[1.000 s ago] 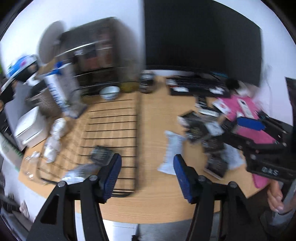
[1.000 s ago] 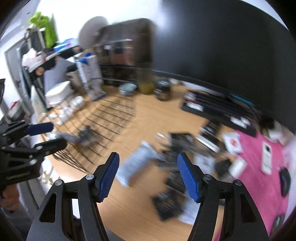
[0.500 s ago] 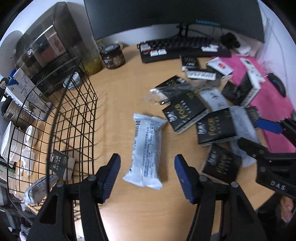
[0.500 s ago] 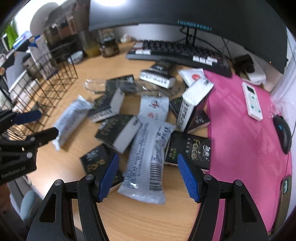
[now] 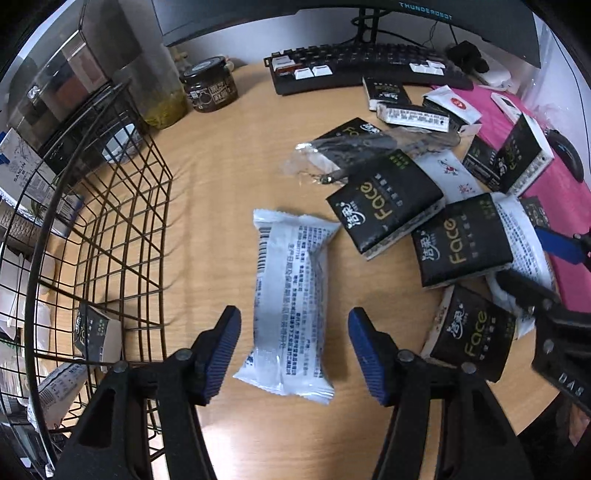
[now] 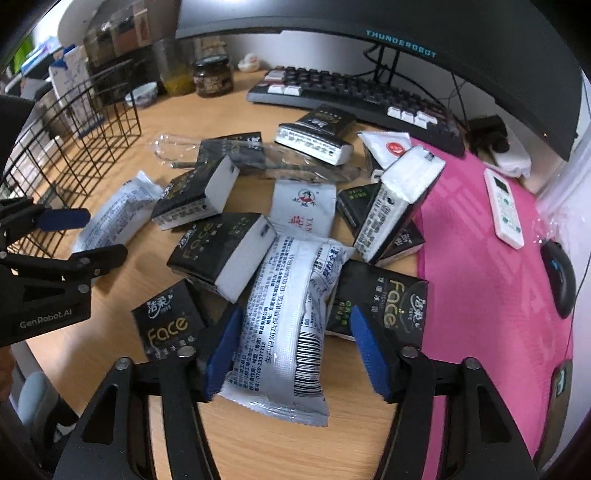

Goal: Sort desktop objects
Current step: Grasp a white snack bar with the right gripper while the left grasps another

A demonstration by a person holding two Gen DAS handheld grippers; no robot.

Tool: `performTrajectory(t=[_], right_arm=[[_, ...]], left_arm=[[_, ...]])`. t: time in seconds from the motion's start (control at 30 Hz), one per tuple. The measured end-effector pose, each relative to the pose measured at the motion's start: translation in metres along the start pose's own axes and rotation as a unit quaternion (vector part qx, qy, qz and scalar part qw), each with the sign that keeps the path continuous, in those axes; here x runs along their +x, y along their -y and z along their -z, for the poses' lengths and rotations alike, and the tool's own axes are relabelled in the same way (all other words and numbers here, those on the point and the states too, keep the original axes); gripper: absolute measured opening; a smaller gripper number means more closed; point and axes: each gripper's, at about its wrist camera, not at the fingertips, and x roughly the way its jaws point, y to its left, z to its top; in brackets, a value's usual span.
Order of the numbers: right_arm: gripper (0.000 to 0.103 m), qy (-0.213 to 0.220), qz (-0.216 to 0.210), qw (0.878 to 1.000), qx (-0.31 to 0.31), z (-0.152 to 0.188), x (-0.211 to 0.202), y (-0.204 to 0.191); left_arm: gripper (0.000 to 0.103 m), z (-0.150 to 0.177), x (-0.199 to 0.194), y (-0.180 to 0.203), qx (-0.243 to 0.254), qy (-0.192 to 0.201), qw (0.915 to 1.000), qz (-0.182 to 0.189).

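Two handheld grippers hang over a cluttered wooden desk (image 5: 229, 155), each poised above a white foil-style snack packet. The left gripper (image 5: 293, 349) stands with its blue-padded jaws open, one on each side of a white packet (image 5: 290, 306) that lies alone on bare wood, lengthwise toward the camera; neither pad touches it. To its left sits a black wire basket (image 5: 122, 229), already holding a black tissue pack (image 5: 96, 332) and another white packet (image 5: 55, 387) near its front corner. The right gripper (image 6: 295, 350) has just been closing its jaws around a second white packet (image 6: 291, 325), which lies between them with its barcode end near the camera; the left pad appears to touch the wrapper's edge, while the right pad is just clear of it, so the jaws are not yet clamped. This packet rests partly on a heap of black "Face" tissue packs (image 6: 221, 251) in the middle of the desk, with a small white sachet (image 6: 304, 210) just beyond it and a crumpled clear plastic wrapper (image 6: 177, 147) farther back. At the far side stand a dark keyboard (image 6: 354, 92) beneath a large monitor (image 6: 406, 26), and a dark glass jar (image 6: 213, 75) to the left. A pink mat (image 6: 480, 258) covers the right of the desk, carrying a white remote control (image 6: 504, 206) and a black mouse (image 6: 559, 282).
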Motion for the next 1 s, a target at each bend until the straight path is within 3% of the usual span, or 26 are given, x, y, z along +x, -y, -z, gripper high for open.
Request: performTrajectory(t=[0.1,0.2,0.5,0.67,0.8,1.0], right_arm=[[0.037,-0.004,-0.020,1.000,0.005,0.002,-0.004,0.003],[0.037,-0.008,-0.025,1.000,0.008,0.007,-0.007,0.005],[0.036,-0.024,-0.040,0.998,0.035,0.041,-0.027,0.026],[0.037,-0.011,-0.043,0.998,0.043,0.051,-0.033,0.032],[0.052,-0.005,-0.046,0.998,0.052,0.050,-0.030,0.034],[0.061,-0.001,-0.031,0.999,0.035,0.048,-0.027,0.028]], left_arm=[[0.042,0.001,0.001,-0.001,-0.004,-0.007,0.9999,0.008],[0.041,0.004,0.000,0.001,-0.003,-0.010,0.9999,0.009],[0.041,0.034,-0.018,0.022,0.006,-0.019,0.9989,0.043],[0.044,0.042,-0.024,0.028,0.002,-0.018,0.9987,0.049],[0.060,0.035,-0.020,0.024,-0.002,-0.012,0.9989,0.046],[0.061,0.027,-0.011,0.017,-0.012,-0.016,0.9989,0.043]])
